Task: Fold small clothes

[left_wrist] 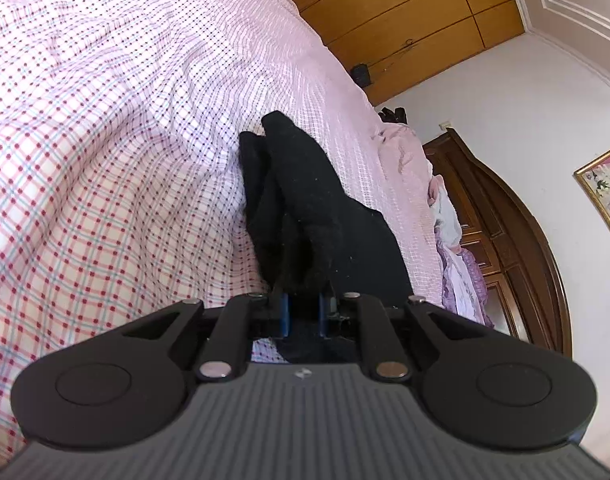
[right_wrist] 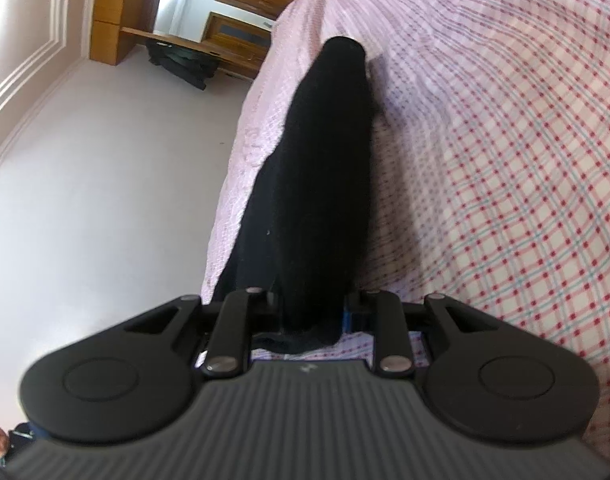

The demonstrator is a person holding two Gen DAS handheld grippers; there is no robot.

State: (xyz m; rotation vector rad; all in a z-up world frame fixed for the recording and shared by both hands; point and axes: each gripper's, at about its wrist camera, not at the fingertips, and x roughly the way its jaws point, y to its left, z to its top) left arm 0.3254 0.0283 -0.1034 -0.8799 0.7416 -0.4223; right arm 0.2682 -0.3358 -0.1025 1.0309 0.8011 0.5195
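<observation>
Black garment, bunched and limp, stretches over a pink checked bedspread. Left gripper pinches one end, right gripper clamps cloth too. Wooden wardrobe stands beyond.

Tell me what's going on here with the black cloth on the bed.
A person is working two handheld tools over a bed with a checked cover. The left claw is shut on a black garment, and the right claw grips black fabric too. The cloth stretches away from each claw across the cover. No finished fold shows yet.
</observation>
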